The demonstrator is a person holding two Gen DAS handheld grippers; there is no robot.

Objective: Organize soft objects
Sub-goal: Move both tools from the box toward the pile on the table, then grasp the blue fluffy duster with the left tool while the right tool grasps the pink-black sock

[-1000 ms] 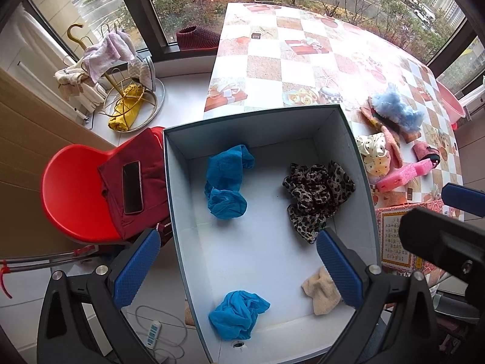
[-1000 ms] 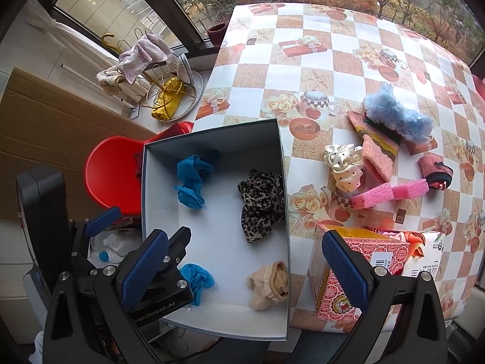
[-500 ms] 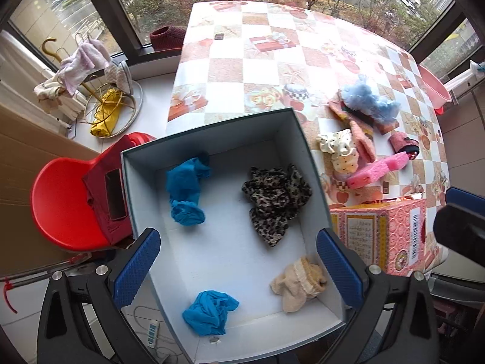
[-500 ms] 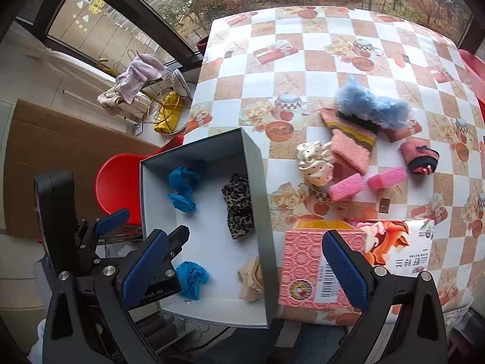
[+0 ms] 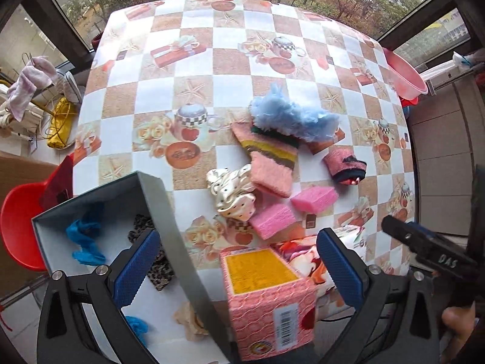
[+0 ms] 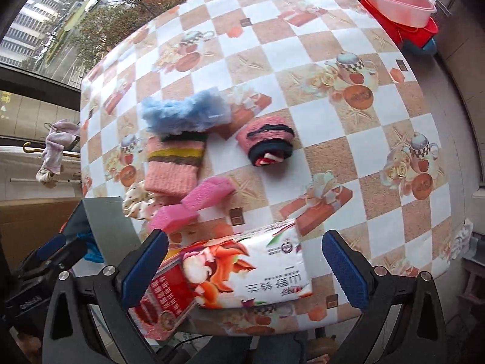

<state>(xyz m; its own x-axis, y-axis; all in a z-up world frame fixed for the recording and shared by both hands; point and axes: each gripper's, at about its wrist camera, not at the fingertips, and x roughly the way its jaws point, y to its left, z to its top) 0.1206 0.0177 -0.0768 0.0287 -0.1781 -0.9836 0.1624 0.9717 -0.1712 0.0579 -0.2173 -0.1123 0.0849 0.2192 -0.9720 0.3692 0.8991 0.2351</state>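
Note:
Soft items lie in a cluster on the checkered table [image 5: 230, 60]: a fluffy light-blue piece [image 5: 291, 115], a striped pink sock [image 5: 269, 160], a cream polka-dot scrunchie [image 5: 233, 194], two pink sponges [image 5: 313, 198], and a rolled pink-and-black sock [image 5: 345, 166]. The grey box [image 5: 169, 221] at the table's left edge holds blue cloths [image 5: 85, 239], a leopard cloth and a beige one. My left gripper [image 5: 236, 270] is open and empty above the box's right wall. My right gripper [image 6: 242, 268] is open and empty over a printed soft pack [image 6: 254, 273]; the rolled sock [image 6: 266, 141] lies beyond it.
A pink carton [image 5: 266, 300] with a yellow top stands at the table's near edge beside the box. A red chair [image 5: 18, 224] sits left of the box. Pink and red basins [image 6: 400, 9] stand off the table's far right. A rack with cloths [image 5: 27, 91] stands at left.
Both grippers have swung right, from over the grey box toward the table's soft items. The box has slid to the left in both views. Both stay open.

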